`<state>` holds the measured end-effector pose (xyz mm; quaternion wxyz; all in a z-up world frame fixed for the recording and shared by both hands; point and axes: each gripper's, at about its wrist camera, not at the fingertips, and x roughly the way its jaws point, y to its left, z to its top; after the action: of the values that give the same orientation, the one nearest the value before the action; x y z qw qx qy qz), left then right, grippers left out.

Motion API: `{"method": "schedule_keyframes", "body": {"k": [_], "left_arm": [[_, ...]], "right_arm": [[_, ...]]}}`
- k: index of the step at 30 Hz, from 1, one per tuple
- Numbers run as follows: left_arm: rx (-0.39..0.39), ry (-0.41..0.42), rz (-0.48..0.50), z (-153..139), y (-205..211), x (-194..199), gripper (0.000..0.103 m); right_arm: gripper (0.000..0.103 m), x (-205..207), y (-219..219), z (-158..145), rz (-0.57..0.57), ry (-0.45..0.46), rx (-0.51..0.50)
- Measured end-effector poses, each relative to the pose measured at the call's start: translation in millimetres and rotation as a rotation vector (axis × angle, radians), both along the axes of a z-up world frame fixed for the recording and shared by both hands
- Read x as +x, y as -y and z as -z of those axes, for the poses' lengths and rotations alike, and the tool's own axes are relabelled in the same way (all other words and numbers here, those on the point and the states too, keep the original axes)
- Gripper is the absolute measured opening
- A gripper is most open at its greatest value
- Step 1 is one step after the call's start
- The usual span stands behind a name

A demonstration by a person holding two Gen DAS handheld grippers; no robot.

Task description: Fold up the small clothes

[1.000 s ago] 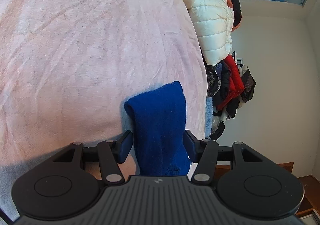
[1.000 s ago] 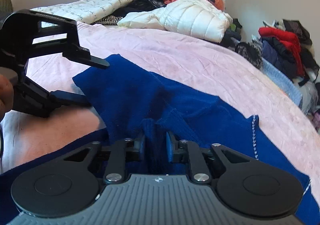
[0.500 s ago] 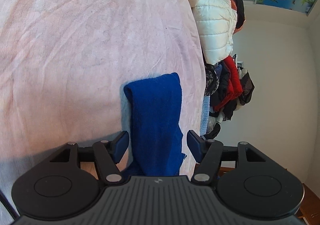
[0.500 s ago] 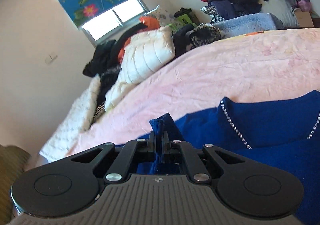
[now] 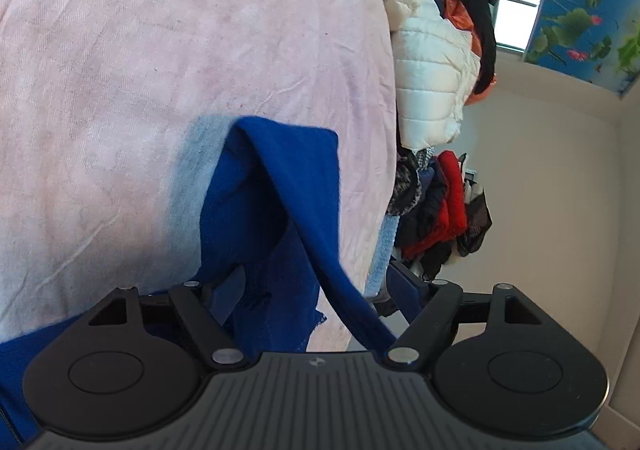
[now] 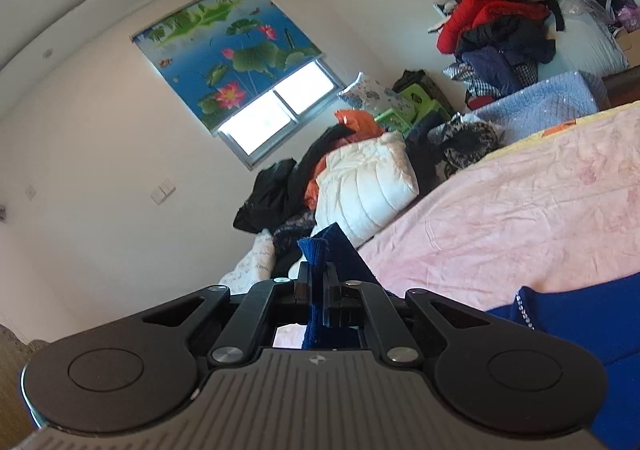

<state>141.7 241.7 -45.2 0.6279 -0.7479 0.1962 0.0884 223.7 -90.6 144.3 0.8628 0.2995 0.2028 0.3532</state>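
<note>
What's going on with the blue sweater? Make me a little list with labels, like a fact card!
thing being folded: blue sweater, with a sparkly trim line visible in the right wrist view
where it is: on the pink bedsheet
right gripper: shut on the blue sweater, a bit of knit edge poking up between its fingers
left gripper: open, with a sleeve-like strip of the sweater lying between its fingers
nearby: white puffy jacket and a clothes pile past the bed
on the wall: lotus flower blind over the window

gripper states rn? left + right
Left hand-held gripper: open, blue garment loose between its fingers.
Right hand-held gripper: closed on a fold of the blue garment.
</note>
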Motion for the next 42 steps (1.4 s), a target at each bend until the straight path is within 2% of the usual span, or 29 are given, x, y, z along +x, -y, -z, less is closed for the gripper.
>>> {"method": "schedule_keyframes", "body": {"k": [4,6,9,13,16,20,22,25,27,31,35,37,40,42], "left_arm": [[0.040,-0.048,-0.062,5.1,-7.6,10.4,0.077],[0.023,-0.049,-0.060,9.8,-10.2,14.9,0.077],[0.029,-0.045,-0.020,13.0,-2.3,17.2,0.077],[0.055,-0.051,-0.005,14.9,11.6,19.3,0.077],[0.097,-0.067,-0.007,10.0,17.7,21.2,0.077],[0.137,-0.066,0.016,7.8,21.1,19.5,0.077],[0.163,-0.055,0.024,8.7,23.7,18.1,0.077],[0.245,-0.048,0.042,5.3,31.4,18.2,0.077],[0.316,-0.051,0.070,0.8,36.6,20.5,0.077],[0.430,-0.040,0.120,-4.8,44.7,21.0,0.077],[0.517,-0.013,0.151,-6.4,51.6,18.9,0.077],[0.573,0.003,0.168,-7.0,56.9,17.2,0.077],[0.688,0.028,0.199,-8.6,67.7,15.2,0.077],[0.795,0.055,0.221,-8.0,78.4,11.3,0.077]], "right_arm": [[0.008,-13.1,41.4,-8.8,0.067,0.034,0.058],[0.008,-20.4,71.9,-6.5,0.121,0.037,0.065],[0.008,-34.2,129.2,13.5,0.237,0.001,0.082],[0.008,-50.5,191.8,66.9,0.387,-0.119,0.119],[0.009,-55.6,203.0,97.6,0.424,-0.184,0.115],[0.008,-75.9,214.1,103.6,0.445,-0.130,0.183],[0.008,-86.7,230.9,114.2,0.479,-0.146,0.225],[0.009,-80.8,250.7,162.8,0.506,-0.337,0.204],[0.009,-81.9,252.1,187.1,0.516,-0.405,0.177],[0.008,-86.5,246.3,190.4,0.531,-0.375,0.228],[0.008,-78.9,252.9,206.4,0.550,-0.442,0.219],[0.008,-79.7,252.5,204.3,0.548,-0.432,0.212],[0.008,-87.3,251.0,195.3,0.548,-0.387,0.225],[0.008,-86.3,255.4,205.1,0.551,-0.419,0.218]]}}
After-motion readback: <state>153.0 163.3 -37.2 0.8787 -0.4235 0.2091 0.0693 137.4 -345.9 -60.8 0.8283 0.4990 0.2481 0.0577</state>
